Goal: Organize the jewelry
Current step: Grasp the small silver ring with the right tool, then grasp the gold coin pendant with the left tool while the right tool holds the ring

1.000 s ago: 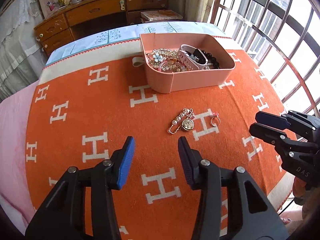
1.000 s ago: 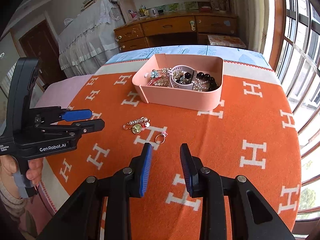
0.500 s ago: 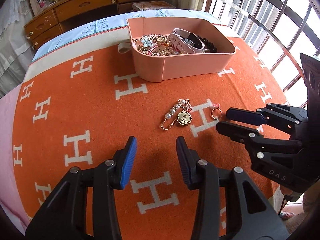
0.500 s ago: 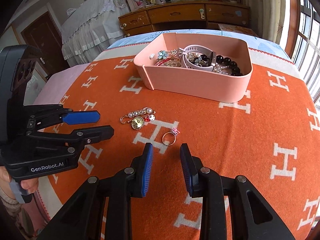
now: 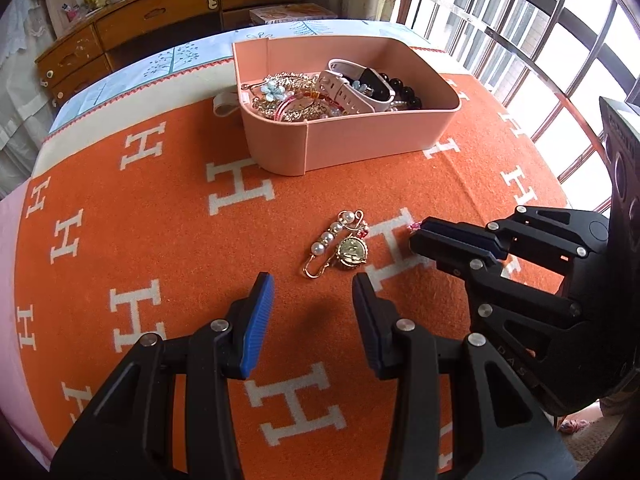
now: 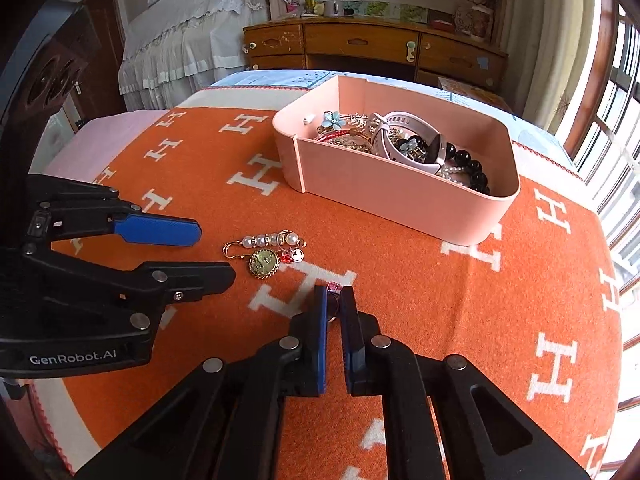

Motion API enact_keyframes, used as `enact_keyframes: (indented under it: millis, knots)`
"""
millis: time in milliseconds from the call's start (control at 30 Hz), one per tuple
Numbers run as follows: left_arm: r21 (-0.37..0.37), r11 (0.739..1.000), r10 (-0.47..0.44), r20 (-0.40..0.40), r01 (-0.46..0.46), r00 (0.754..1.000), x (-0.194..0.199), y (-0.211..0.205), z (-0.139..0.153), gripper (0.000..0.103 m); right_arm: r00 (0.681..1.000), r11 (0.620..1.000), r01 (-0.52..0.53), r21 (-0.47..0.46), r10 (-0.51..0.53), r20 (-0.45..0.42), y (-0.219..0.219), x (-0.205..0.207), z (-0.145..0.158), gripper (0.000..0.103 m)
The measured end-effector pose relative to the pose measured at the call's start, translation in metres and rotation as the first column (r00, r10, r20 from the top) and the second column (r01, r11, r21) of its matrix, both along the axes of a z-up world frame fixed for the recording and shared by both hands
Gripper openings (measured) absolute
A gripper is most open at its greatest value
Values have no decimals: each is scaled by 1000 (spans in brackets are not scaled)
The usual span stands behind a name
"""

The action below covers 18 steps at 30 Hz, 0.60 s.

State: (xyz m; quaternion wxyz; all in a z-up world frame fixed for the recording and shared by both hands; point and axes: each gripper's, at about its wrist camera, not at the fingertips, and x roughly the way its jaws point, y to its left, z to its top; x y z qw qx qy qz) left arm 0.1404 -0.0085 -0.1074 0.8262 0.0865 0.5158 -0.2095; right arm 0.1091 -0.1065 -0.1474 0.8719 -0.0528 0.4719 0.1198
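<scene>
an orange blanket [image 5: 168,216] with white h letters covers the bed [image 6: 132,120]. on it rest a pink box [image 5: 360,148] full of jewelry, a pearl brooch [image 5: 340,246] in front of the box, and just beside the brooch a ring [image 6: 334,290].

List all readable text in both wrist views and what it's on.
"GenRobot.AI": white print on the left gripper body, seen in the right wrist view.
"DAS": embossed on the right gripper body, seen in the left wrist view.
"H": white letter repeated across the orange blanket.
Papers and items on the wooden dresser: too small and blurred to read.
</scene>
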Motion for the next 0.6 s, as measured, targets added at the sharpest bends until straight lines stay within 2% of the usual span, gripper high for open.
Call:
enact_keyframes:
  millis: [33,133,300,400,600]
  knots:
    - [1,1000,-12,13,12,1000,-3,-2,2,37,1000,1000,8,15,-8,-5,-2,0,0,6]
    - [1,999,-53,37,53,998,-10,-11,7,27,999,997,36,61,-35,-11,-13,-7,3,6]
    - [4,995,-104,18,104,994,-13,-23,1,20,997,986,82,146,-81,-11,-32,-20,11,6]
    - [2,994,-107,-13,107,994,-10,-27,-8,19,994,977,106,188,-106,-8,-46,-30,13,6]
    - [-2,996,-90,-4,90,996,-5,-30,-10,19,991,963,129,236,-133,4,-62,-49,16,6]
